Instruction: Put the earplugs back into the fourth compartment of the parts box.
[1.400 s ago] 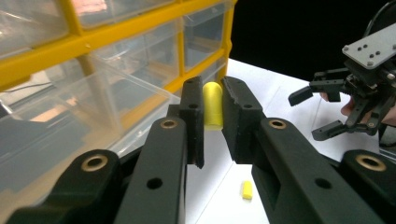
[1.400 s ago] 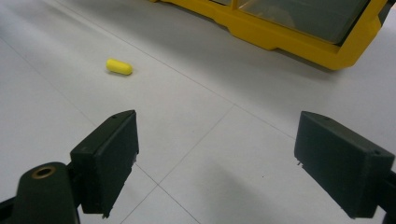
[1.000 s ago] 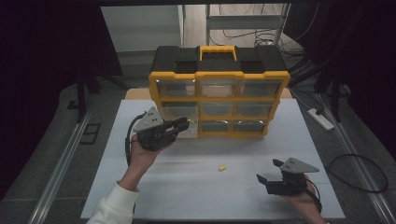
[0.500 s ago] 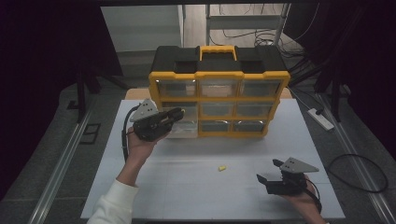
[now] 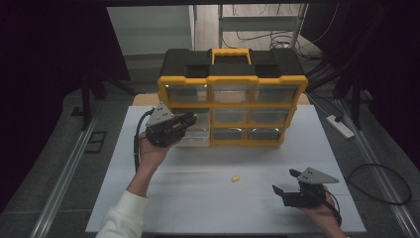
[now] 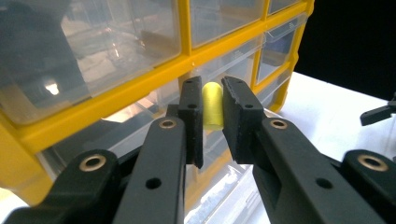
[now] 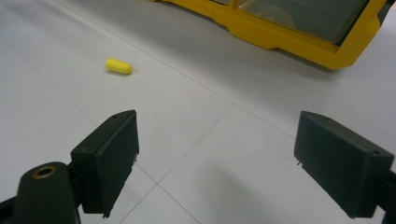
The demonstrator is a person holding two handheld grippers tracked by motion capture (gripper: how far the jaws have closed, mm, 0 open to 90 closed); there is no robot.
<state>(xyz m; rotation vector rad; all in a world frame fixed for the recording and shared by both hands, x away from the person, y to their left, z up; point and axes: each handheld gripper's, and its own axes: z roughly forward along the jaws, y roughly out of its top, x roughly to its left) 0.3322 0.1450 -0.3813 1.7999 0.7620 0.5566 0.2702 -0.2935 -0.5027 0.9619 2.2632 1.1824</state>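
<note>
Left gripper (image 5: 185, 119), held up in the person's left hand (image 5: 151, 151) at the left of the white table (image 5: 148, 198), grips a small yellow capsule-shaped piece (image 6: 212, 105) between its two black jaws; in the left gripper view the piece stands upright between the pads, its rounded top just above the jaw tips; the jaws point at the front of a yellow organiser box (image 5: 233, 84) with clear drawers, which stands upright at the far middle of the table, a black top and a yellow handle (image 5: 231, 52) above it; the gripper tip sits close to the box's left column, at the level of the middle row of drawers (image 6: 116, 42), and just below it a clear drawer (image 5: 193, 138) in the bottom row looks pulled out toward the near side; whether the jaws touch the box cannot be told; right gripper (image 5: 285, 182) rests low at the near right of the table in the person's right hand (image 5: 319, 208), its jaws spread wide with nothing between them; a second yellow capsule piece (image 5: 236, 178) lies on its side on the bare table near the middle, to the left of the right gripper and well apart from it; in the right gripper view this piece (image 7: 118, 66) lies beyond the left jaw, with the lower edge of the box (image 7: 299, 42) farther off; a white sleeve (image 5: 124, 218) covers the person's left forearm at the near edge.
</note>
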